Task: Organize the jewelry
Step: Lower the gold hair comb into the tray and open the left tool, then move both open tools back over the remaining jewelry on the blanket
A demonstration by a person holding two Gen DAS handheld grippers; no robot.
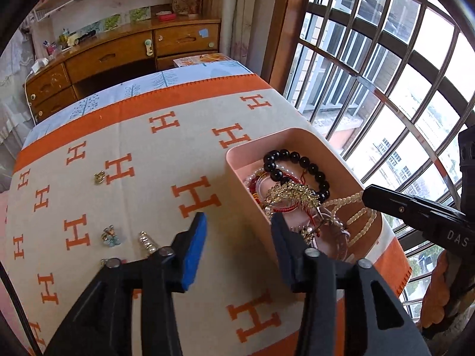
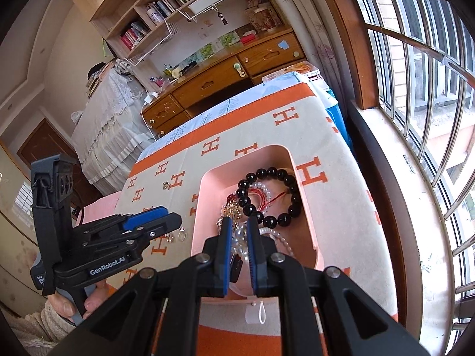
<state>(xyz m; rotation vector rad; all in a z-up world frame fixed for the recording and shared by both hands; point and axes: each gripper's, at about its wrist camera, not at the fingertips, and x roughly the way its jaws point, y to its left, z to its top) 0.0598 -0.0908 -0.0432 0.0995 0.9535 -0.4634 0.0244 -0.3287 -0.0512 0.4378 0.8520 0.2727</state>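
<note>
A pink box (image 1: 246, 184) (image 2: 204, 207) on the H-patterned blanket holds a black bead bracelet (image 1: 311, 169) (image 2: 285, 178), red cords, a gold ornament (image 1: 291, 194) and pale beads. My right gripper (image 2: 240, 231) is shut on a clear bead necklace (image 2: 240, 241) over the box; its finger and the pale strand (image 1: 350, 201) show in the left wrist view. My left gripper (image 1: 237, 225) (image 2: 160, 216) is open and empty, hovering at the box's left wall. Loose on the blanket: a gold charm (image 1: 100, 177), blue-green earrings (image 1: 110, 235), a silver piece (image 1: 147, 241).
The blanket (image 1: 148, 207) covers a table beside a barred window (image 1: 386, 74). A wooden dresser (image 1: 118, 56) stands behind the far edge. Small silver rings (image 2: 181, 234) lie left of the box. A bookshelf (image 2: 166, 3) is on the back wall.
</note>
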